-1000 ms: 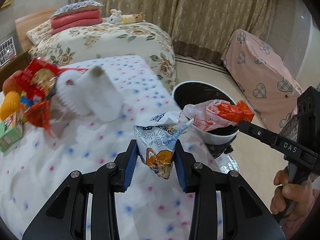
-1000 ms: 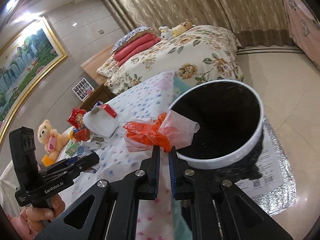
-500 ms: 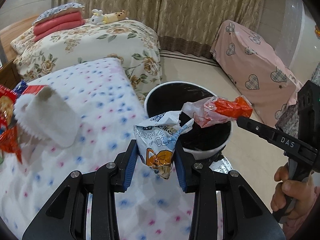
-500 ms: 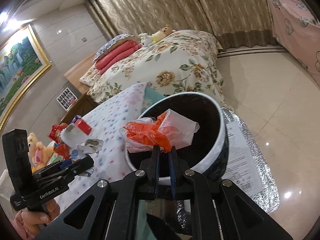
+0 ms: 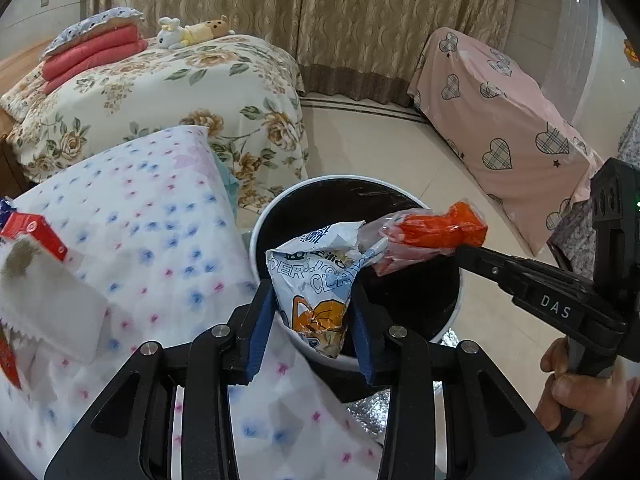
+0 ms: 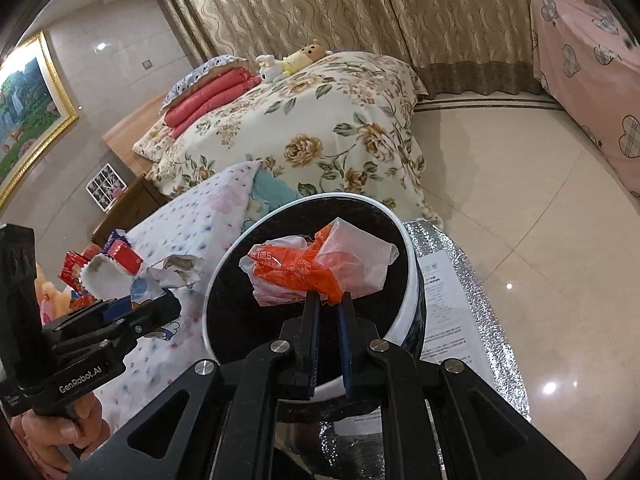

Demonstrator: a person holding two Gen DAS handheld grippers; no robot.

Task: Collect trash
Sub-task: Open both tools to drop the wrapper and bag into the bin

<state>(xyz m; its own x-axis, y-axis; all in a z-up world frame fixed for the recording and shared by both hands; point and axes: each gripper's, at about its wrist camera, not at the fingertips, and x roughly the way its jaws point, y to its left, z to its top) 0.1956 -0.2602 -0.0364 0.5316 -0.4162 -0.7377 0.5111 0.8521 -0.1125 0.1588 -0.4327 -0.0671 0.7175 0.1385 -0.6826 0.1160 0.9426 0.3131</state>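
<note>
Here our left tool [image 5: 314, 314] grips the snack bag [image 5: 320, 280], jaws just easing wider, and our right tool [image 6: 328, 300] clenches the orange wrapper [image 6: 308, 272] above the bin [image 6: 412, 280].

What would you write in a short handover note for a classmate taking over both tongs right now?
Left tongs: its pads flank the crumpled white-and-blue snack bag at the near rim of the round white-rimmed black bin; jaws just opened slightly.
Right tongs: shut on the orange-and-clear plastic wrapper, held over the bin mouth.
Done: both pieces carried to the bin.
Left: drop both in, then fetch the red packets on the dotted cloth.
</note>
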